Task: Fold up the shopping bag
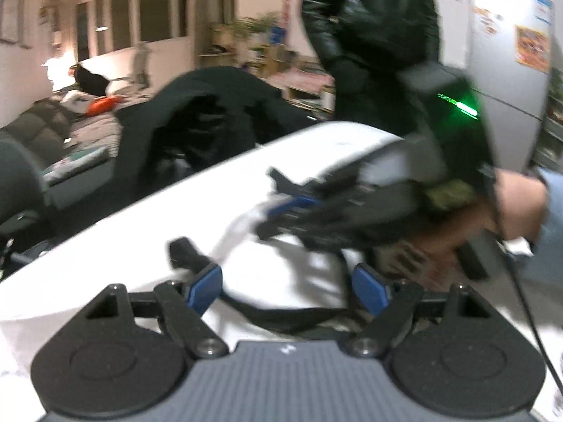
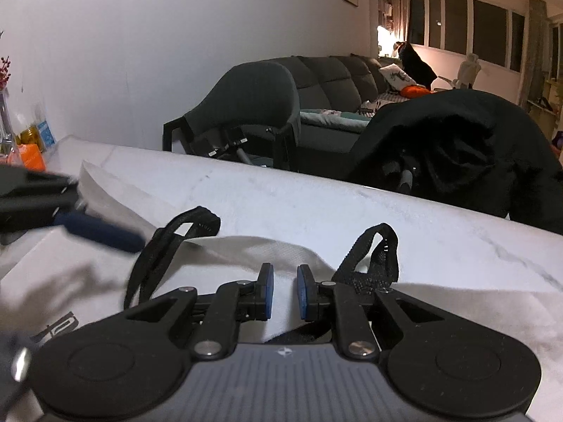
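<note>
A white fabric shopping bag (image 2: pixel 246 256) with black strap handles (image 2: pixel 373 256) lies on the white marble table (image 2: pixel 352 204). My right gripper (image 2: pixel 285 292) hovers low over the bag between the two handles, its blue pads (image 2: pixel 268 292) a narrow gap apart with white fabric showing in the gap. In the left wrist view my left gripper (image 1: pixel 286 288) stands wide open over the bag (image 1: pixel 281 267) and a black strap (image 1: pixel 274 316). Just beyond it, blurred, is the right gripper (image 1: pixel 281 204), held by a hand (image 1: pixel 517 207). The left gripper (image 2: pixel 70 218) shows blurred at the left edge.
Two chairs stand at the table's far side, one grey (image 2: pixel 253 105) and one draped with a black coat (image 2: pixel 457 147). A person in a dark jacket (image 1: pixel 369 35) stands behind the table. A vase and orange items (image 2: pixel 31 154) sit at the far left corner.
</note>
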